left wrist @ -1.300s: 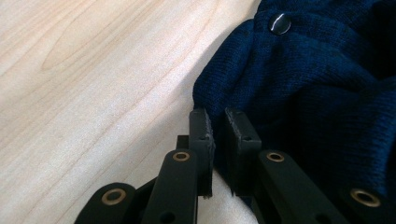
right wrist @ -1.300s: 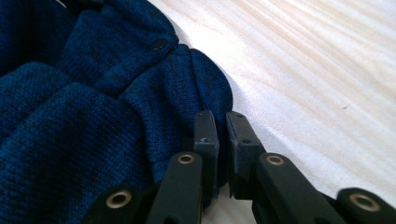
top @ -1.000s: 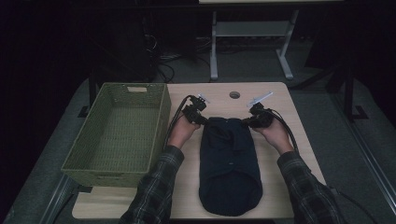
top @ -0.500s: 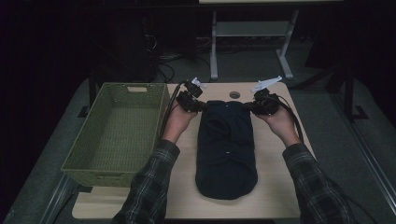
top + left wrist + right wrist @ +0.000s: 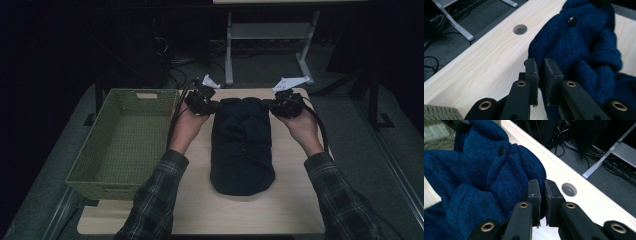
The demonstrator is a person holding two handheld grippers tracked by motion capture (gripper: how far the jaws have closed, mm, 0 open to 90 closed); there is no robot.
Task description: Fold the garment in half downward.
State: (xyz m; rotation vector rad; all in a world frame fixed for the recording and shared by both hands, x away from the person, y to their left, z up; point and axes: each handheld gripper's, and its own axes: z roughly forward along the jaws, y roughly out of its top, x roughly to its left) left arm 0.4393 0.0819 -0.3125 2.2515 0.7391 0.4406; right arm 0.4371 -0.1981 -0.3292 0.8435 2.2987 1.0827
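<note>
Both grippers are closed on folds of a dark blue knitted garment [image 5: 242,145]: the left gripper [image 5: 540,73] pinches its far left corner, the right gripper [image 5: 543,192] its far right corner. A fold appears to be in hand, with the far edge gathered toward the table's [image 5: 200,200] far side. Next, the two corners would need to be carried evenly. An empty green basket [image 5: 100,175] stands just beside the table's left edge.
</note>
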